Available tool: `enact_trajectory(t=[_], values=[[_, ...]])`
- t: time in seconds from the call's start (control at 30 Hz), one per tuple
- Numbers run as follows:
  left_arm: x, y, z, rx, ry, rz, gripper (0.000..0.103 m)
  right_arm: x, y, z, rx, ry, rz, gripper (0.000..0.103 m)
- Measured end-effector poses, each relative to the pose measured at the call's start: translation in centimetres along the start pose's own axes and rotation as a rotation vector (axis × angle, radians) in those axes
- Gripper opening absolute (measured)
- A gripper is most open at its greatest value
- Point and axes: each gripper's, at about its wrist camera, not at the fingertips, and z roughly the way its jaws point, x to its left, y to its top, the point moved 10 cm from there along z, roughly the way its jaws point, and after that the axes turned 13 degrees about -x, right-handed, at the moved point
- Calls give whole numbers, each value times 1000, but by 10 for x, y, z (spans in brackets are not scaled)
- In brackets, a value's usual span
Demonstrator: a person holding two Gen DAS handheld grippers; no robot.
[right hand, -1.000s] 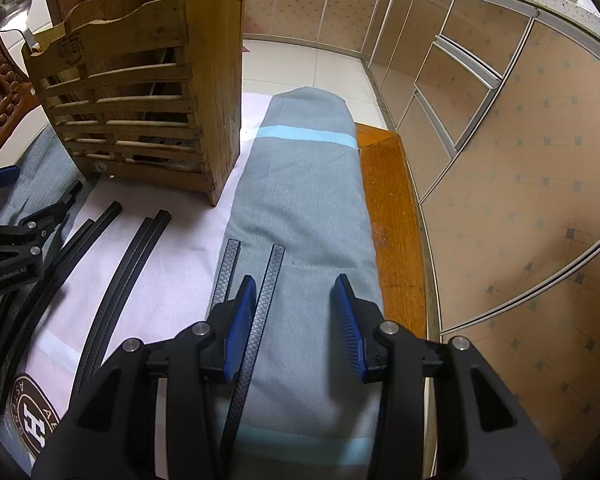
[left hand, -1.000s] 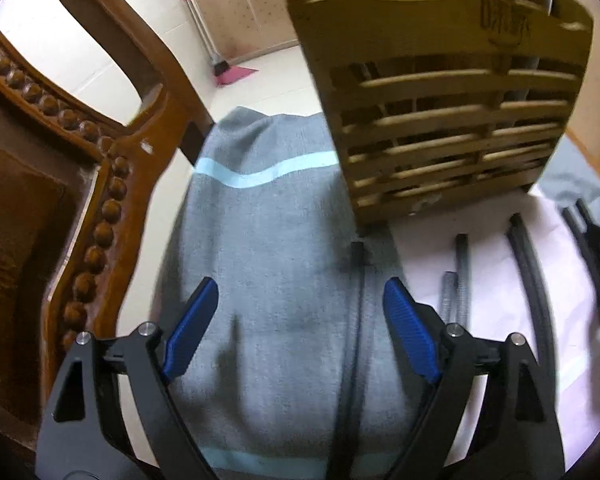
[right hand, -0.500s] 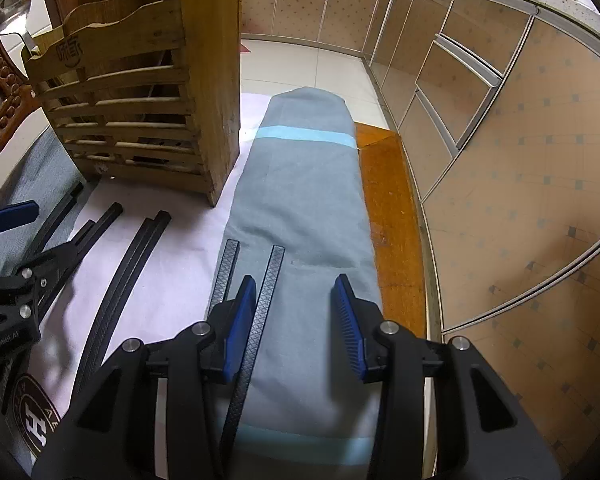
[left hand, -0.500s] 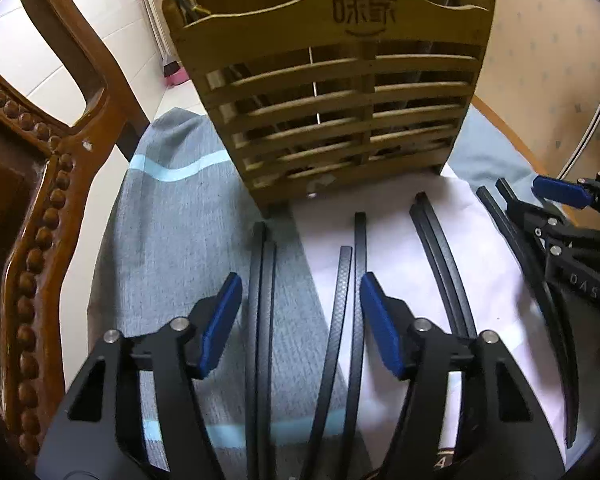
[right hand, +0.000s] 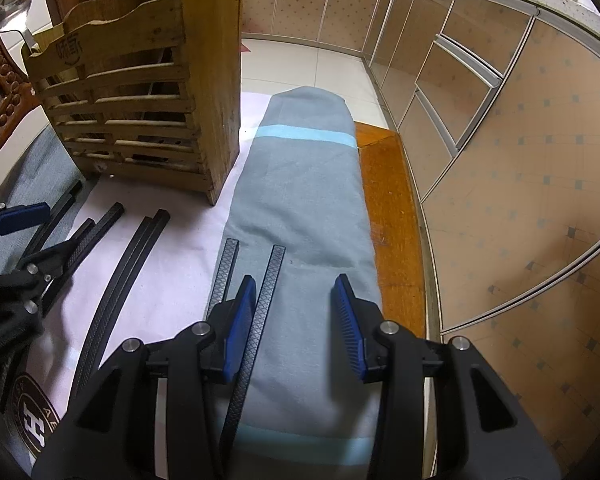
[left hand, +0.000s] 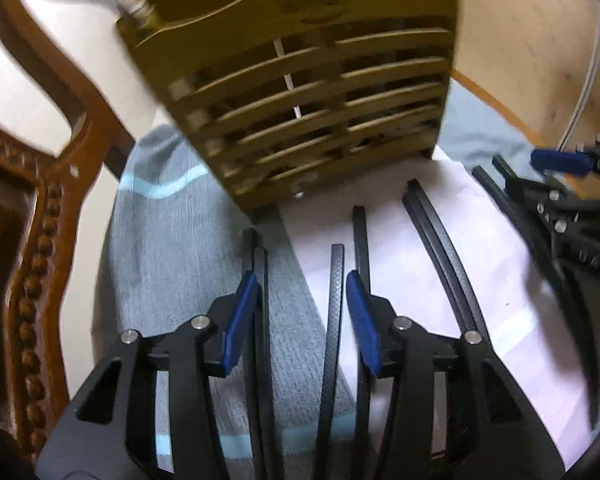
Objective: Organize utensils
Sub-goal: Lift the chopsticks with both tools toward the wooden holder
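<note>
Several black chopsticks [left hand: 334, 320] lie in pairs on grey and white cloths in front of a slatted wooden utensil holder [left hand: 308, 92]. My left gripper [left hand: 302, 300] is open and low over the chopsticks; one black chopstick lies between its fingers. My right gripper [right hand: 294, 308] is open and empty over a grey cloth [right hand: 308, 184], with two textured chopsticks [right hand: 270, 280] by its left finger. The holder [right hand: 140, 100] stands at upper left in the right wrist view, a metal spoon [right hand: 12, 4] in it. Each gripper shows at the edge of the other's view.
A carved wooden chair [left hand: 32, 208] stands at the left. The wooden table edge [right hand: 388, 200] runs along the right, with kitchen cabinets [right hand: 460, 80] and tiled floor beyond. A round logo mat [right hand: 32, 420] lies at bottom left of the right wrist view.
My left gripper has swung right from the bare grey cloth to over the chopsticks, moved closer to the holder and narrowed its opening. My right gripper has stayed in place.
</note>
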Motion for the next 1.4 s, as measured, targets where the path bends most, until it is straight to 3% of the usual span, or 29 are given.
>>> enact_trajectory(t=[0.13, 0.23, 0.27, 0.33, 0.53, 0.73, 0.93, 1.07, 1.17, 1.4], values=[[2, 1, 1, 11, -31, -58, 45, 0, 0, 0, -1, -5, -6, 41], [2, 4, 5, 9, -46, -76, 41, 6, 0, 0, -2, 13, -12, 25], [1, 4, 6, 9, -53, -76, 32, 9, -1, 0, -3, 15, -18, 19], [-7, 6, 7, 25, -142, -152, 8, 13, 0, 1, -4, 21, -21, 12], [-1, 8, 10, 23, -163, -194, 7, 9, 6, 1, 2, 121, 126, 7], [17, 11, 4, 17, -182, -289, 6, 2, 30, -32, -85, 190, 217, 7], [34, 46, -59, -111, -147, -264, 6, -1, 48, -73, -171, 272, 286, 7], [49, 68, -110, -208, -102, -243, 6, -7, 58, -98, -223, 288, 301, 7], [66, 81, -156, -298, -88, -282, 6, -10, 63, -120, -260, 286, 300, 7], [60, 94, -204, -371, -71, -291, 6, -8, 66, -167, -327, 286, 281, 7]])
